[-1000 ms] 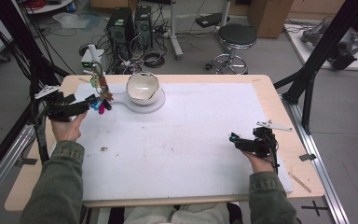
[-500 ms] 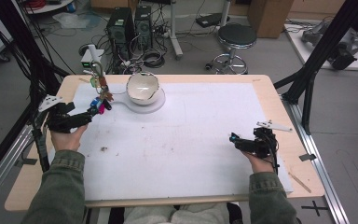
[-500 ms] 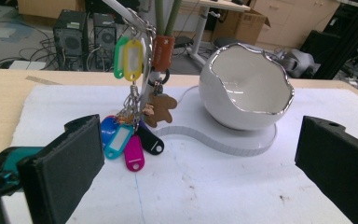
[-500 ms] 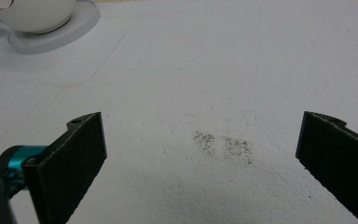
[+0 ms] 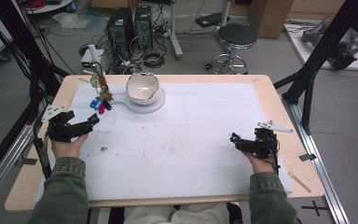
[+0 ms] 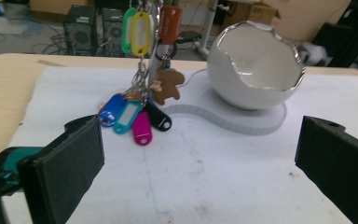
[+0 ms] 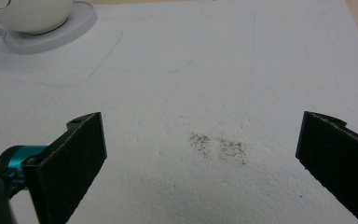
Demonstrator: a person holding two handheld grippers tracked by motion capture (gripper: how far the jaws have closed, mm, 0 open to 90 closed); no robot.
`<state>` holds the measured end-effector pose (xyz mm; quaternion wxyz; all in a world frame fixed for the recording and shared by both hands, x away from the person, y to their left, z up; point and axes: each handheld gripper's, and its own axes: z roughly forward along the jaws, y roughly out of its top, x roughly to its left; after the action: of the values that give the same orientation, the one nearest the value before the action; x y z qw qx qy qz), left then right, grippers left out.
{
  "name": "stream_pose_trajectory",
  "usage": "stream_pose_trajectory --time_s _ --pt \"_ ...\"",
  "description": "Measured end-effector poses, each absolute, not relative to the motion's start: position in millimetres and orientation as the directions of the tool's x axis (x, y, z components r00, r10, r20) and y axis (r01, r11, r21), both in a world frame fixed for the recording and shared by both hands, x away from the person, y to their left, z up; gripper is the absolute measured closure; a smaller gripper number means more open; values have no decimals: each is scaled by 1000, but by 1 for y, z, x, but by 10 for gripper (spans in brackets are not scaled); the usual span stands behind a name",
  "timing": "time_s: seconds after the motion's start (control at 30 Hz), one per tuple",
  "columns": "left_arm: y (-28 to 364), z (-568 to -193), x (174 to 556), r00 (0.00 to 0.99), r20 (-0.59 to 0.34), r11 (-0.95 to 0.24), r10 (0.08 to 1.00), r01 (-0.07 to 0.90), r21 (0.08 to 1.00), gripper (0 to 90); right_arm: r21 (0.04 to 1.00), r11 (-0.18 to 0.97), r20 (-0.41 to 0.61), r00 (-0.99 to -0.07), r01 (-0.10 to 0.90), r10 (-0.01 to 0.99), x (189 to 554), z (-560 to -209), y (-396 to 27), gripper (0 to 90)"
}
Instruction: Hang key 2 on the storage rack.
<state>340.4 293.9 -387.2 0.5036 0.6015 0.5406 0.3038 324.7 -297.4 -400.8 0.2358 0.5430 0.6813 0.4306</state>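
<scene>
A bunch of coloured key tags [image 6: 137,116] hangs on rings from a small stand [image 5: 95,70], and its lower tags rest on the white mat [image 5: 191,140]. Beside it, a white cracked-egg-shaped bowl [image 6: 256,65] sits on a white base [image 6: 242,121]. My left gripper [image 6: 198,154] is open, jaws wide apart, a short way in front of the tags and holding nothing. From above, the left gripper [image 5: 83,122] lies below the tags [image 5: 100,100] at the mat's left edge. My right gripper [image 7: 200,149] is open and empty over bare mat; in the high view the right gripper [image 5: 237,140] is at the right.
The bowl [image 5: 143,88] stands at the back of the wooden table [image 5: 270,88]. A dark smudge [image 7: 216,147] marks the mat between the right jaws. Computers, cables and a stool [image 5: 235,37] stand on the floor beyond the table. Black frame struts [image 5: 307,79] rise at the right.
My left gripper has drawn back from the key tags toward the near edge of the table. The right gripper has stayed put.
</scene>
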Motion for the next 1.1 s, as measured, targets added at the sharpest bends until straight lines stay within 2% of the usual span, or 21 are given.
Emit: stream_pose_trajectory --time_s 0.63,1.1 --pt "294 -400 312 198 -152 85 968 310 947 16 844 45 140 -300 534 943 324 -402 -299 7" --pt "303 -408 297 164 -184 127 969 310 942 16 843 36 146 -292 537 945 323 -402 -301 7"
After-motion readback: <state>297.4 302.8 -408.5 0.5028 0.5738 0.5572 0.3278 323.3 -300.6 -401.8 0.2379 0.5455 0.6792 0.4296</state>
